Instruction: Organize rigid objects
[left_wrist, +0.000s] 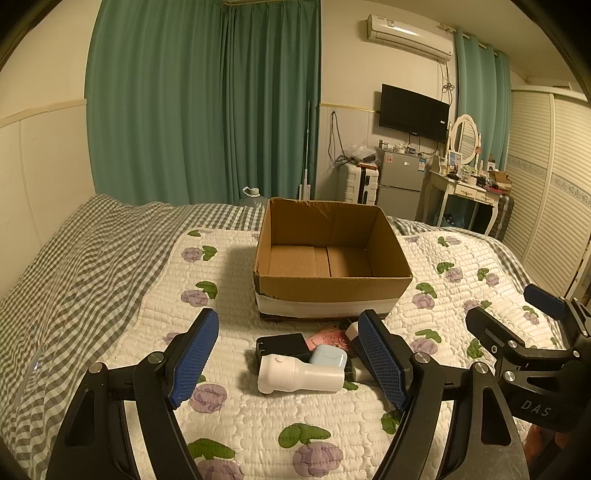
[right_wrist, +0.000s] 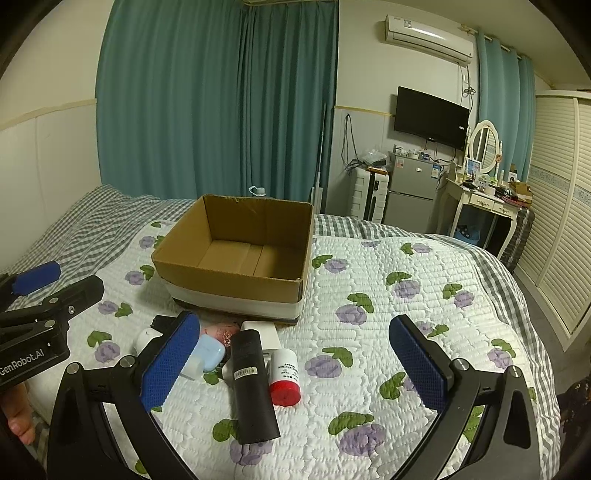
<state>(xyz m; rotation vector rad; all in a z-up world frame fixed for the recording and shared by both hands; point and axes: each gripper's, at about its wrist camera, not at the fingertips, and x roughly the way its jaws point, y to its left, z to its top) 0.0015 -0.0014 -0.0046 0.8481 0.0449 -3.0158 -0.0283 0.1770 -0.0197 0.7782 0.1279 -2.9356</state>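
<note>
Grippers first: the left gripper (left_wrist: 288, 354) hangs low over the bed with its blue-padded fingers (left_wrist: 194, 356) spread wide and nothing between them touching the pads. The right gripper (right_wrist: 295, 363) is likewise spread wide and empty, held just beside the left one above the quilt.

Between and just ahead of the left gripper's fingers lies a small heap of rigid things on the white quilted bedspread with purple flowers (left_wrist: 258, 424). Nearest is a white plastic handheld device with a rounded head (left_wrist: 299, 376), lying on its side. Touching it behind are a pale blue rounded earbud case (left_wrist: 327, 356) and a flat black rectangular box (left_wrist: 282, 345). A pink patterned item (left_wrist: 332, 338) sits behind these, partly hidden.

From the right wrist view, a tall black cylindrical bottle with a label (right_wrist: 253, 384) lies lengthwise toward the camera, and a small white bottle with a red cap (right_wrist: 284, 376) lies just beside it on its right, touching. A white rectangular block (right_wrist: 260, 334) lies behind them.

Beyond the heap, close to it, stands an open brown cardboard box with a white band round its base (left_wrist: 332, 266), upright, its bottom bare. Green curtains (left_wrist: 203, 103) hang behind the bed.
</note>
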